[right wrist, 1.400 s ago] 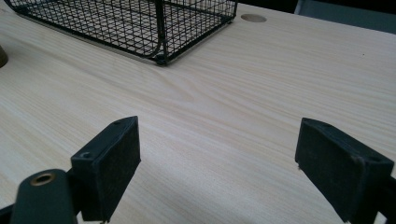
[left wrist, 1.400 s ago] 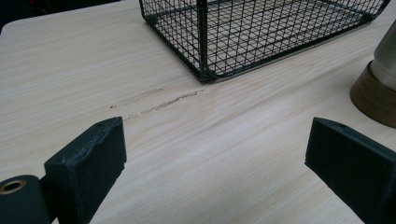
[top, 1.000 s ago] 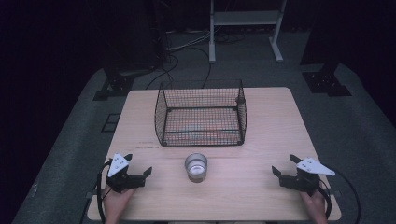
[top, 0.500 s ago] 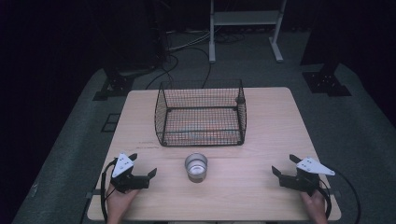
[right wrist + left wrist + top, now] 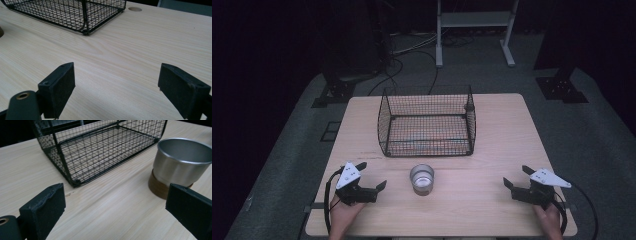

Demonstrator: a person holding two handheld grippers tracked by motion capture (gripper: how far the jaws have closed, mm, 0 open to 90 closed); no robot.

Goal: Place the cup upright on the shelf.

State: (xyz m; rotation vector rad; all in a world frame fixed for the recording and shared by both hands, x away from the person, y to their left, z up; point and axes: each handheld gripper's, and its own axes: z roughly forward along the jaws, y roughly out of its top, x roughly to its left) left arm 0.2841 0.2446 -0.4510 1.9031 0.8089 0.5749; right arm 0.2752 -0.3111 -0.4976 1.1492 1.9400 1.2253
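Dim overhead light (surroundings black), soft shadows.

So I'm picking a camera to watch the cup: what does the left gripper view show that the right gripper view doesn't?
Left gripper view alone: the whole steel cup with its brown base, just beyond the open left gripper. Right gripper view alone: a round hole in the table, past the open right gripper. Both: the wire basket and light wood.

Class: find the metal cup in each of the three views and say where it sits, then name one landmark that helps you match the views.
High view: the metal cup stands at centre, just in front of the wire basket.
Left gripper view: upper right, above the right jaw.
Right gripper view: a brown sliver at the left edge may be its base.
Shared landmark: the wire basket.
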